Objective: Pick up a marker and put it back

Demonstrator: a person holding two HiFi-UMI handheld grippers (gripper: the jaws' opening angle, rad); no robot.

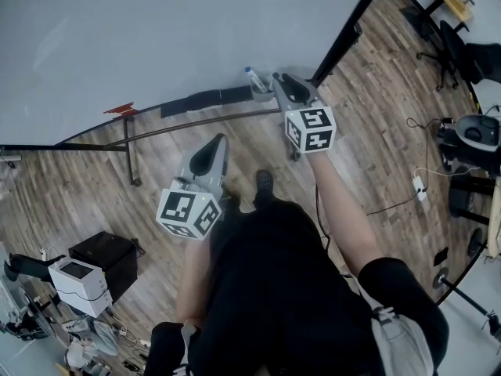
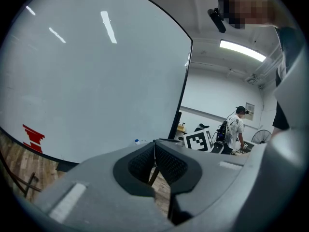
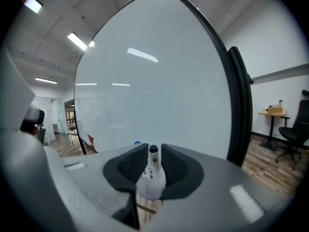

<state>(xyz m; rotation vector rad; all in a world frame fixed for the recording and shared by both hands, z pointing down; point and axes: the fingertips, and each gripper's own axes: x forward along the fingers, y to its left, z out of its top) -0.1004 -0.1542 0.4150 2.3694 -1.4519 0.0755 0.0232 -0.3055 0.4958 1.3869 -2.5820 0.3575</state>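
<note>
Head view: the right gripper (image 1: pixel 282 83) reaches the board's tray (image 1: pixel 205 99), and the left gripper (image 1: pixel 213 149) hangs back.

Left gripper view: its jaws are clenched on nothing.

Right gripper view: the marker (image 3: pixel 152 170) stands between the jaws, which look released around it. The put-back seems nearly done, with only the withdrawal left. What the marker rests on is hidden.

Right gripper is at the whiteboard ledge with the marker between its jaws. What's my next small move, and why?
Probably draw the right gripper straight back. The marker stands between its jaws with gaps beside its slim top, so it looks loose, and in the head view it seems to rest at the whiteboard ledge.
</note>
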